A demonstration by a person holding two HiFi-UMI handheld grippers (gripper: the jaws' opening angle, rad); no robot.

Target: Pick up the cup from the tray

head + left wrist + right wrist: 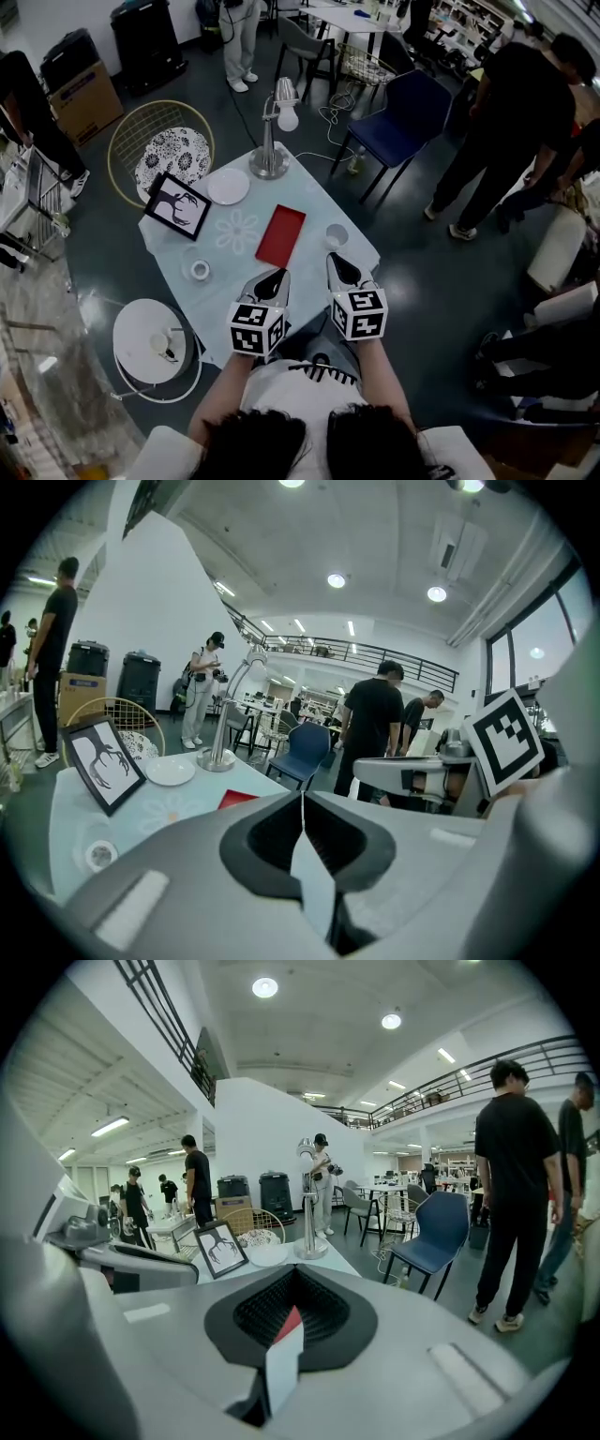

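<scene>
A small white cup stands on the pale table, just right of a flat red tray that has nothing on it. Both grippers hover over the table's near edge, side by side. My left gripper is shut and empty, its tip short of the tray's near end. My right gripper is shut and empty too, its tip a little nearer than the cup. In the left gripper view the jaws meet, with the tray beyond them. The right gripper view shows its jaws closed; the cup is hidden there.
On the table stand a framed picture, a white plate, a metal lamp and a tape roll. A round white stool stands at the left, a blue chair behind, and people at the right.
</scene>
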